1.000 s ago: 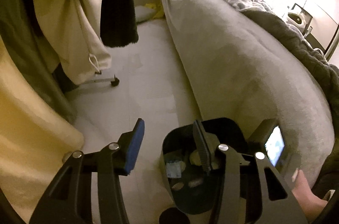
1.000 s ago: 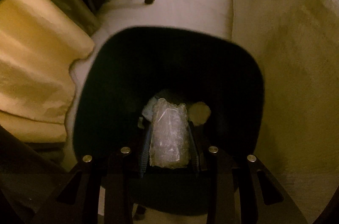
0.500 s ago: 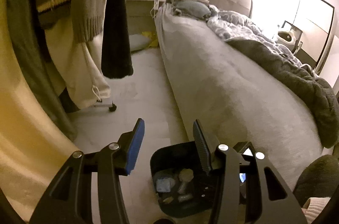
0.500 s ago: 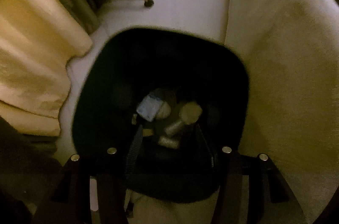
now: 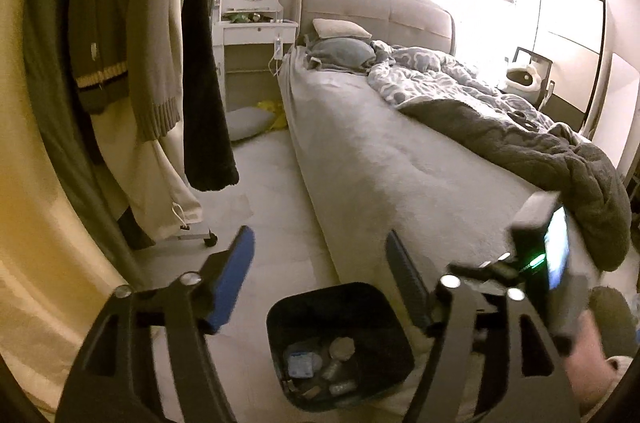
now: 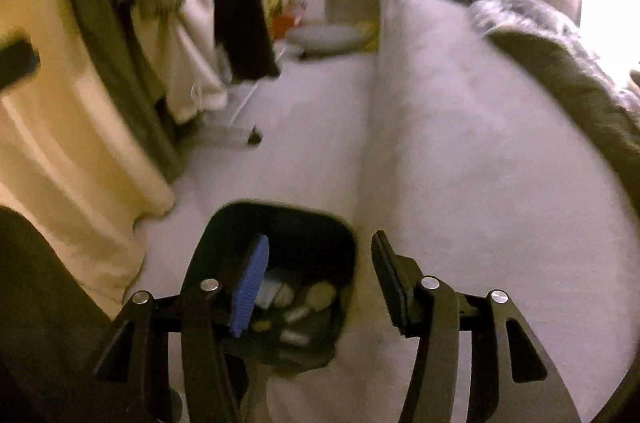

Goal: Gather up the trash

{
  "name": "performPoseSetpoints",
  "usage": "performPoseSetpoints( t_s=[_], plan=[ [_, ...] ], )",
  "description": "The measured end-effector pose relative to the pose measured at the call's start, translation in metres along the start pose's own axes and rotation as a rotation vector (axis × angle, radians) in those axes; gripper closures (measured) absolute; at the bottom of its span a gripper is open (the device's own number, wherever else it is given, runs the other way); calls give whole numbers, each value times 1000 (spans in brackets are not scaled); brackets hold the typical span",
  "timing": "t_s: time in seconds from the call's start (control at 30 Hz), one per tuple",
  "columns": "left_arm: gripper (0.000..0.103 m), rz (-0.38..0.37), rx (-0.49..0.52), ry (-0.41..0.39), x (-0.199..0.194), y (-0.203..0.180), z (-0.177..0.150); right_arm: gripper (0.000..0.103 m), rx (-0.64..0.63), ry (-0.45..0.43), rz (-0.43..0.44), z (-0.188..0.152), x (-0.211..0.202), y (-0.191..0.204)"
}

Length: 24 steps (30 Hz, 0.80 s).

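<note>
Beside the bed, on the floor: black bin with the trash inside.
Left tongs: jaws just widened, empty, above the bin.
Right tongs: jaws parted, nothing between.

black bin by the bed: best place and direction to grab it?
Take the bin by its near rim, coming from above, one finger inside and one outside. It stands upright with an open top and thin walls; the bed blocks its far side.
</note>
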<state>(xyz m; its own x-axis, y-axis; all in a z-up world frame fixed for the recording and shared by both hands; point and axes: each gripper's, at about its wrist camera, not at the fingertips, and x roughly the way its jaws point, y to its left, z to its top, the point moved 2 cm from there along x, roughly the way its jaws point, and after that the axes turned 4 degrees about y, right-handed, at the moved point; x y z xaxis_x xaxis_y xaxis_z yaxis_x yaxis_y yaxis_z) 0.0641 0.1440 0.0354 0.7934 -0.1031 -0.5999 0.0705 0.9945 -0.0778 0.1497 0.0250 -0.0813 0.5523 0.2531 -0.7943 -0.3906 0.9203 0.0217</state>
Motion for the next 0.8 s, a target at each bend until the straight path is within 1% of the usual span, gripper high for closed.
performPoseSetpoints(
  t_s=[0.03,0.07,0.1,0.13,0.17,0.2,0.27,0.4,0.47,0.53,0.63,0.8],
  plan=[
    [23,4,2,-5,-2,-2,-1,41,12,-26,-7,1,-10,-5],
    [21,2,4,-14,-4,-5,-2,39,23,-53,-15,3,-22,-10],
    [19,2,5,-18,-6,-7,-3,39,31,-77,-22,4,-33,-14],
    [13,7,8,-25,-9,-10,-3,38,37,-100,-33,4,-43,-18],
    [10,12,13,-34,-11,-14,-3,36,43,-124,-45,4,-54,-22],
    [9,15,18,-43,-14,-16,-3,34,47,-144,-55,4,-64,-24],
    [7,21,28,-62,-20,-24,-2,29,57,-185,-77,2,-83,-30],
    [4,17,49,-97,-33,-39,-2,21,67,-255,-124,-5,-120,-44],
    [3,20,59,-118,-39,-46,-2,11,69,-290,-156,-11,-140,-51],
    [3,14,69,-129,-43,-52,-3,9,86,-314,-179,-21,-157,-60],
    [3,7,88,-139,-50,-62,-6,4,115,-336,-225,-37,-180,-78],
    [3,29,112,-154,-55,-74,-8,4,181,-368,-276,-64,-211,-110]
  ],
)
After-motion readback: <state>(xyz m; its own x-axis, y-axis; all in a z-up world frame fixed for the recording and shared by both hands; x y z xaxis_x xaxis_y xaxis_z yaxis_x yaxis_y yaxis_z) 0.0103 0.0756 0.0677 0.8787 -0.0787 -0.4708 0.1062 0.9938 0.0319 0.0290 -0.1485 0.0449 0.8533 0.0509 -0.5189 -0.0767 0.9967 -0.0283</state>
